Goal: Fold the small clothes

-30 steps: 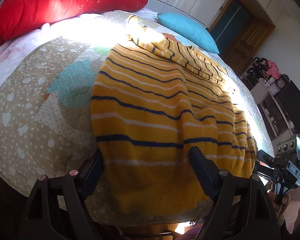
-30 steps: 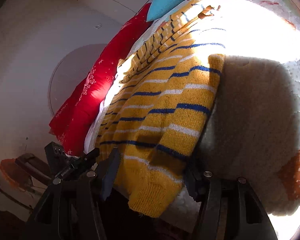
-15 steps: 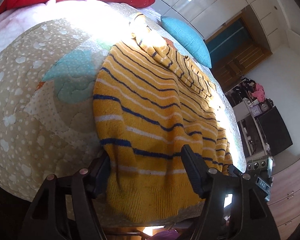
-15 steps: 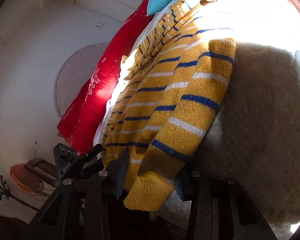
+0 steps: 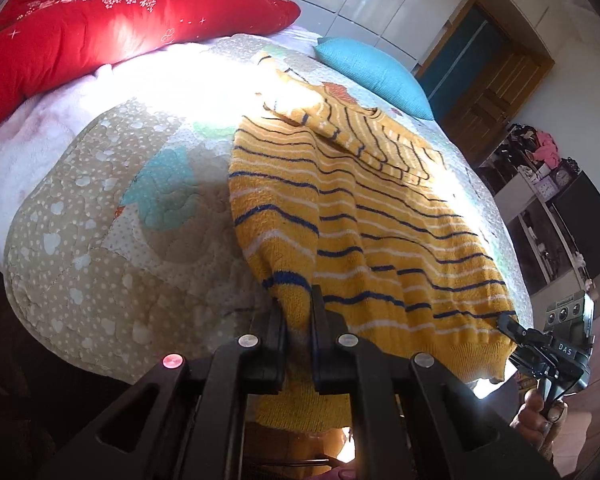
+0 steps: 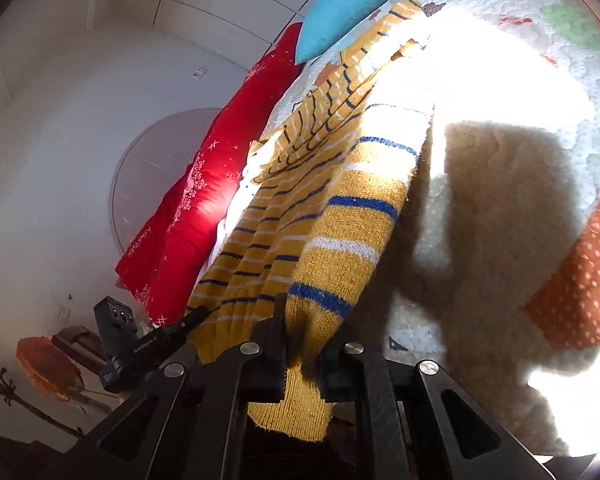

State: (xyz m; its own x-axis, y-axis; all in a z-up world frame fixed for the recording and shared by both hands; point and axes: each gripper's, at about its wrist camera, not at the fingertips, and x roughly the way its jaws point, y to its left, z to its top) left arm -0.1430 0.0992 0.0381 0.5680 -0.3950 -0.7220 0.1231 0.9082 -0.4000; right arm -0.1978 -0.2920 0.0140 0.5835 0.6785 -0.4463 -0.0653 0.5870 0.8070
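The yellow striped sweater [image 5: 380, 216] lay spread on the quilted bed [image 5: 100, 208], its hem at the near edge. Both grippers' jaws had just been closing: the left gripper [image 5: 298, 320] now pinched one hem corner, the right gripper [image 6: 304, 336] the other, bunching the knit upward, probably to begin a fold toward the collar. Beyond lay a red pillow [image 5: 112, 28], a blue cushion [image 5: 376, 72] and a wooden door [image 5: 496, 80].

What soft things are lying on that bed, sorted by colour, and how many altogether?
Yellow striped sweater: 1
Red pillow: 1
Turquoise cushion: 1
Patterned quilt: 1
Total: 4
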